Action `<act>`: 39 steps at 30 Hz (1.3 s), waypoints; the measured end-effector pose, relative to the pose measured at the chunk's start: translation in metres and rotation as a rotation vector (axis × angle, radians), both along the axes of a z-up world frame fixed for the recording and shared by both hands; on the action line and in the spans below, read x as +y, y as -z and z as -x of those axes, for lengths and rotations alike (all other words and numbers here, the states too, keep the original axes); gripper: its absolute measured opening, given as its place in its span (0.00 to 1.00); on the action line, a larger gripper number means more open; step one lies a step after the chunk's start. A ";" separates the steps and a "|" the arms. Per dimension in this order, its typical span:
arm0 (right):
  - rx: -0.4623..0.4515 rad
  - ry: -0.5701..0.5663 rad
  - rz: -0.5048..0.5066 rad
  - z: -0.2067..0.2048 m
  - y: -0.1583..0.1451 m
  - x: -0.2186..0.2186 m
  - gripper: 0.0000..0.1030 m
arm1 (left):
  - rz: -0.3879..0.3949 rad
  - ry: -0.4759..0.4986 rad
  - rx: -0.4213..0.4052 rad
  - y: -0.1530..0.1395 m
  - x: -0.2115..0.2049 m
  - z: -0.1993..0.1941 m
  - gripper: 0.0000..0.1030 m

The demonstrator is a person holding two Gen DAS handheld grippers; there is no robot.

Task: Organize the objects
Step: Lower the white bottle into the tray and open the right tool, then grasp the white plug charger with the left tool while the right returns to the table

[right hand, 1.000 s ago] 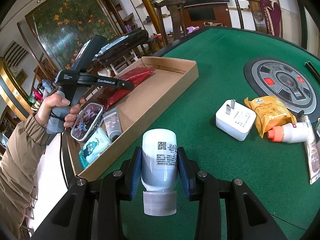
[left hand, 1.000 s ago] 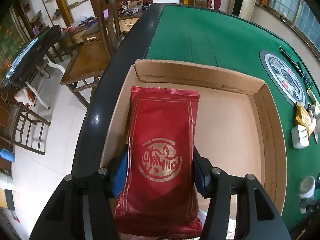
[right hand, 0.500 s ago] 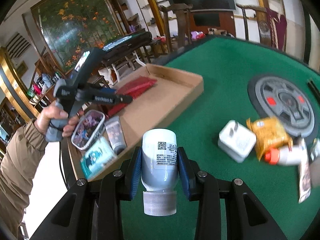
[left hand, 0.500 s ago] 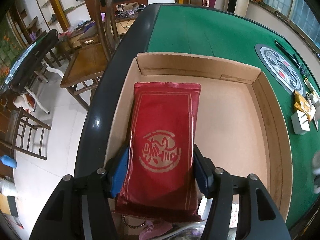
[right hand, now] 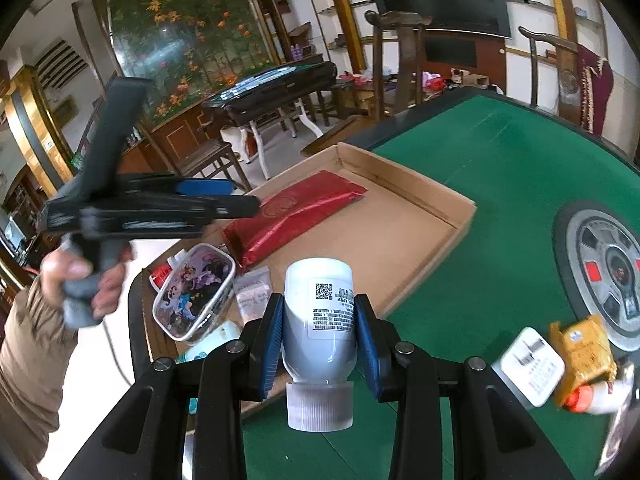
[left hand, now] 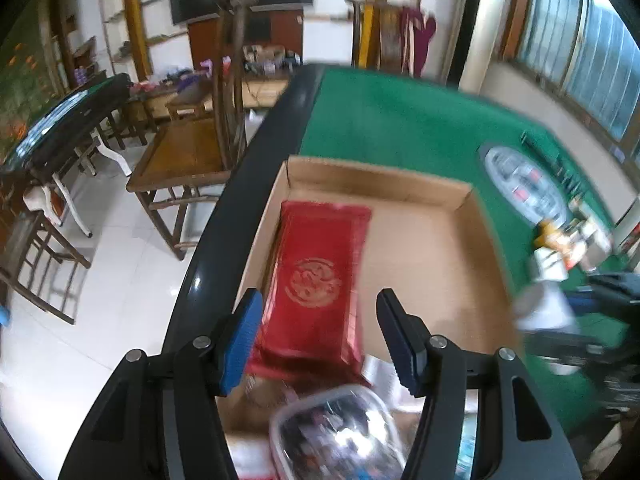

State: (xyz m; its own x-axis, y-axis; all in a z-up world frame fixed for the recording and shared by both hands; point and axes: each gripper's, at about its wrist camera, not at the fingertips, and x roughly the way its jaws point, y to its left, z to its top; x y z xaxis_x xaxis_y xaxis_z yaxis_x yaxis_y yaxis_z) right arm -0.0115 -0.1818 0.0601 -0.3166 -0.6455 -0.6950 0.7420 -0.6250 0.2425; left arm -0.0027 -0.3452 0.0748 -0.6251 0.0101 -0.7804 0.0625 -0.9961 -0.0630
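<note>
From the left wrist: the left hand-held gripper (left hand: 318,336) is released, with nothing between its pads. One red packet (left hand: 320,280) lies flat in one cardboard box (left hand: 436,240) on the green bench (left hand: 400,120).

From the right wrist: the right hand-held gripper (right hand: 319,340) is clenched on one white bottle (right hand: 320,312), cap toward the camera. One white plug (right hand: 528,364) and one yellow packet (right hand: 582,352) lie on the bench.

The left wrist view looks steeply down between its own fingers from close above the box's (left hand: 384,184) near end, past the pouch (left hand: 320,280) toward the room's chairs. The right wrist view looks from the green table (right hand: 500,184) side, slantwise across the same box (right hand: 404,216). Both share box, pouch (right hand: 296,212) and the table's dial (right hand: 600,264).
</note>
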 end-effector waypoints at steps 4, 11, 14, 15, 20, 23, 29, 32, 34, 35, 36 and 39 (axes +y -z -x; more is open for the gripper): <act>0.003 -0.037 -0.020 0.006 0.005 -0.019 0.37 | -0.039 -0.062 0.138 -0.016 0.014 -0.060 0.67; 0.031 -0.069 -0.085 0.016 0.023 -0.055 0.36 | -0.115 -0.164 0.260 -0.003 0.043 -0.138 0.78; 0.031 -0.082 -0.117 0.014 0.034 -0.063 0.36 | -0.110 -0.185 0.271 0.003 0.054 -0.150 0.78; 0.028 -0.088 -0.127 0.012 0.038 -0.065 0.37 | -0.100 -0.179 0.272 0.004 0.059 -0.150 0.78; -0.011 -0.096 -0.112 0.010 0.045 -0.060 0.37 | -0.036 -0.130 0.270 0.002 0.078 -0.145 0.78; -0.018 -0.102 -0.106 0.009 0.046 -0.058 0.37 | -0.057 -0.107 0.280 0.001 0.084 -0.144 0.78; -0.029 -0.065 -0.043 0.011 0.035 -0.045 0.46 | -0.108 -0.113 0.285 0.000 0.083 -0.144 0.78; -0.017 -0.045 0.018 0.007 0.018 -0.021 0.53 | -0.106 -0.112 0.291 -0.003 0.087 -0.145 0.78; -0.006 -0.031 0.055 0.002 0.007 0.003 0.56 | -0.095 -0.111 0.294 -0.004 0.094 -0.145 0.78; -0.003 -0.022 0.070 -0.001 0.004 0.016 0.62 | -0.091 -0.107 0.295 -0.005 0.097 -0.145 0.78; -0.001 -0.010 0.086 -0.005 0.002 0.030 0.72 | -0.088 -0.099 0.298 -0.006 0.101 -0.145 0.78; 0.008 0.060 0.119 -0.015 0.002 0.087 0.95 | -0.075 -0.070 0.300 -0.008 0.116 -0.144 0.78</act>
